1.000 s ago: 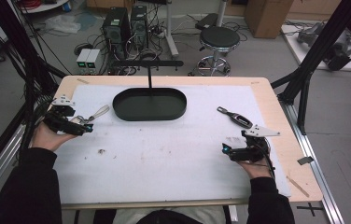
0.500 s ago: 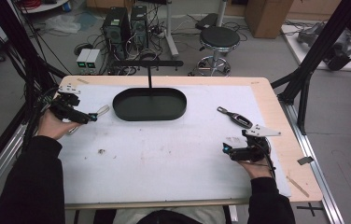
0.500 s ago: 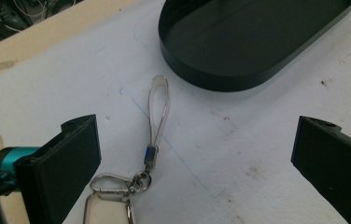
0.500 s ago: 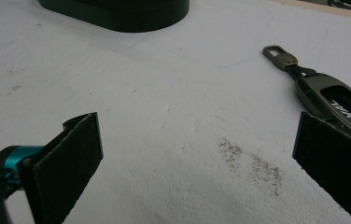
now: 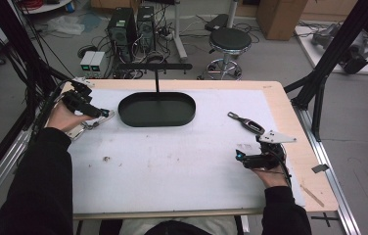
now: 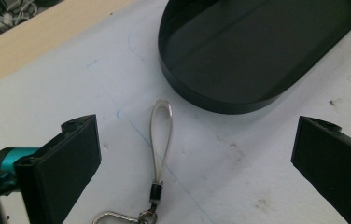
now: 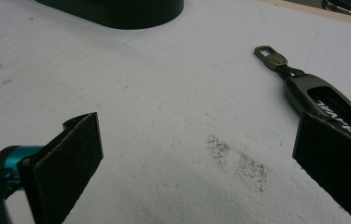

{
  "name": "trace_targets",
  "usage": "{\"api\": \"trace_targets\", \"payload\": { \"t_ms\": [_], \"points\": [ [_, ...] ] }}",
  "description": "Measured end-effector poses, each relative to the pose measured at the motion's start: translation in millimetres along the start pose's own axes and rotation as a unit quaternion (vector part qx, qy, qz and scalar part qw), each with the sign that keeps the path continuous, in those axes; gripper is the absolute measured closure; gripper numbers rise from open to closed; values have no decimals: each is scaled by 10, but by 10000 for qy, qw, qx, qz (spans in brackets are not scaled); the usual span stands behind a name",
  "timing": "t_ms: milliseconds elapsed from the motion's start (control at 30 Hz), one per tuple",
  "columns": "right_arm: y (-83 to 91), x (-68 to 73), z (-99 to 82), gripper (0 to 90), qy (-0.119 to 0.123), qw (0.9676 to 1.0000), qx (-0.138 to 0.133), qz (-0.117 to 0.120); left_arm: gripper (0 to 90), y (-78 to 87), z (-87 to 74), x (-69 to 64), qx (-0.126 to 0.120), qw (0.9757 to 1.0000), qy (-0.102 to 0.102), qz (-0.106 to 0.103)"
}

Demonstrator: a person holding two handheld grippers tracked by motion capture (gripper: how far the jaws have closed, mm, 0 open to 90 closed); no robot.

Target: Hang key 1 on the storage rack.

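Silvery wire-loop keychain [image 6: 160, 140] lies low centre in the left gripper view, between the wide-open left tongs [image 6: 190, 172], just below the black oval tray [image 6: 201, 93]. Right tongs [image 7: 197, 172] gape wide beside a metal key fob [image 7: 323, 100].

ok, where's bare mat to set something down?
The widest bare patch is the mat between the tray and the near edge, with the left tongs and right tongs at its sides. It is crowded at the tray's left end around the strap, and at the right by the key fob.
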State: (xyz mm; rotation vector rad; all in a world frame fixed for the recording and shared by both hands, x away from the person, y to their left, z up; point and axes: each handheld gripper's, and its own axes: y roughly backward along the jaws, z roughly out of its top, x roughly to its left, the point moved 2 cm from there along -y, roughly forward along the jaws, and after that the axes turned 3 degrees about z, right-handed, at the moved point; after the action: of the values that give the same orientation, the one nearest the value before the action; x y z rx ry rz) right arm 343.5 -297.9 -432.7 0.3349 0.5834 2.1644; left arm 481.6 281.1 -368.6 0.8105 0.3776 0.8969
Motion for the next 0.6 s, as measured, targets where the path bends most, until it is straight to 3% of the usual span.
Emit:
{"api": "trace_targets", "payload": {
  "t_ms": [200, 400, 467, 533, 600],
  "points": [
    [2, 13, -2, 8, 45, 10000, 39, -26, 19, -97, 21, 114, 85, 9994, 253, -228],
    [8, 16, -5, 7, 81, 9999, 61, -59, 19, -205, -37, 161, 339, 9990, 307, -16],
    [4, 23, -5, 8, 112, 9999, 74, -64, 19, -290, -68, 172, 537, 9977, 410, -108],
    [5, 36, -7, 7, 120, 9998, 106, -78, 19, -380, -97, 174, 678, 9971, 349, 15],
    [2, 41, -8, 8, 159, 9998, 117, -67, 20, -473, -112, 170, 749, 9965, 366, 1]
  ]
}}
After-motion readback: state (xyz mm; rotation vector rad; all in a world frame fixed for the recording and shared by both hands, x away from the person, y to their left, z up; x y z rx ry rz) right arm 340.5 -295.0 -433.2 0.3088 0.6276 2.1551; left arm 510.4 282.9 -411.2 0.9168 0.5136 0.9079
